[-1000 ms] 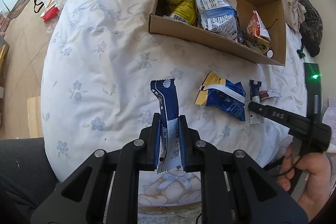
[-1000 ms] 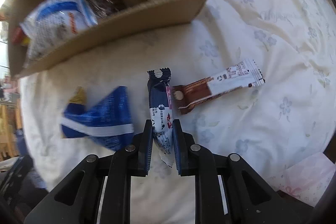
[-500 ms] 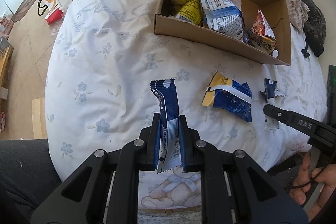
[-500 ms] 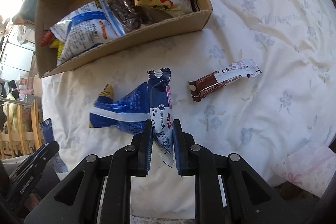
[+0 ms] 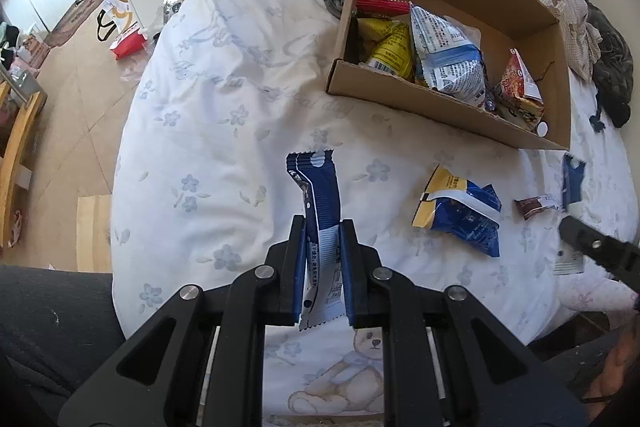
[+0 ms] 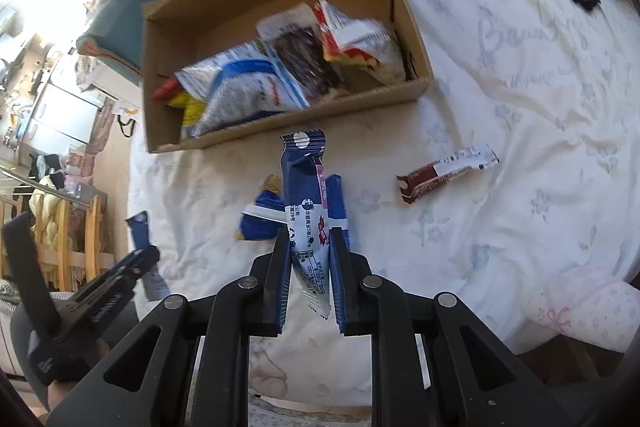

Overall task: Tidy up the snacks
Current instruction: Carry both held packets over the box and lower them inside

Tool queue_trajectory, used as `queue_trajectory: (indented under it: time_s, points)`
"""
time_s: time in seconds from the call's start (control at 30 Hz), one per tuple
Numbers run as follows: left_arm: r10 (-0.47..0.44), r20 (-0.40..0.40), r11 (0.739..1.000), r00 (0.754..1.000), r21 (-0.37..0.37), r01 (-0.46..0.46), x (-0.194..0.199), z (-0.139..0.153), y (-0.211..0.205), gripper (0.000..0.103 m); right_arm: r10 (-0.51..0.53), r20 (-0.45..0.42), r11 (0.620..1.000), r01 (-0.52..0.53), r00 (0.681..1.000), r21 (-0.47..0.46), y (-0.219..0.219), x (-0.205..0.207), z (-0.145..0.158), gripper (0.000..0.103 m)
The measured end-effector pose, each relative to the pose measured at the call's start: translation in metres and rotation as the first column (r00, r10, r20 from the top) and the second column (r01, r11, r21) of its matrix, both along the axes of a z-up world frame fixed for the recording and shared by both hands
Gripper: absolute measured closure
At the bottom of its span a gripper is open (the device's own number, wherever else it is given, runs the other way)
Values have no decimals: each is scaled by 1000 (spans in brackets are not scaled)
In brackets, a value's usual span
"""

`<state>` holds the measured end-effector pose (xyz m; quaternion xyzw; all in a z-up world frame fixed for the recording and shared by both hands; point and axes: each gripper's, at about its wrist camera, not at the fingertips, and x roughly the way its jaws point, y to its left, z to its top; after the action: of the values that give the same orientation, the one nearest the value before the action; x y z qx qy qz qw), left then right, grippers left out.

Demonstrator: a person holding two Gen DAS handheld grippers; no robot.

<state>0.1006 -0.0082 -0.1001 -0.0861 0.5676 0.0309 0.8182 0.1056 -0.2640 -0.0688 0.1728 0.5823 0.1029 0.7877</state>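
Left tongs (image 5: 322,269), low in the middle of the left view: squeezed tight on a thin blue snack bar (image 5: 316,203), held by its lower half, top end sticking up over the bed (image 5: 208,131). Light and bendy, with a slippery wrapper; best pinched flat across the middle, not at the crimped ends.

Right tongs (image 6: 309,281), low in the middle of the right view: closed snug on another blue bar (image 6: 306,195), also by the lower half. Probably soft inside, so no hard squeeze.

Cardboard box (image 6: 280,129) in the upper middle, already holding puffy bags. Blue and yellow bag (image 5: 460,215) and small brown bar (image 6: 444,171) lying loose on the bed, right of the middle. Bag full of air, easy to crush; safest held by an edge seam.
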Motion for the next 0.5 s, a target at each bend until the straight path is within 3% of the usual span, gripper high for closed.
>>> queue_trajectory:
  time_s: [0.13, 0.27, 0.33, 0.4, 0.5]
  points:
    - [0, -28, 1000, 1000, -20, 0, -4, -7, -1, 90, 8, 73, 999, -11, 997, 47, 5, -2, 17, 84]
    - [4, -3, 1000, 1000, -16, -4, -7, 0, 0, 90, -3, 194, 993, -20, 981, 116, 6, -5, 47, 84]
    - [18, 17, 997, 1000, -80, -17, -7, 13, 5, 90, -19, 282, 989, -24, 959, 146, 5, -7, 67, 84]
    - [42, -7, 981, 999, -190, -43, 4, 27, 14, 90, -23, 345, 990, -27, 938, 141, 5, -4, 86, 84]
    - [21, 75, 988, 997, -157, -9, 27, 68, 14, 90, -46, 405, 984, -27, 913, 174, -1, 8, 112, 84]
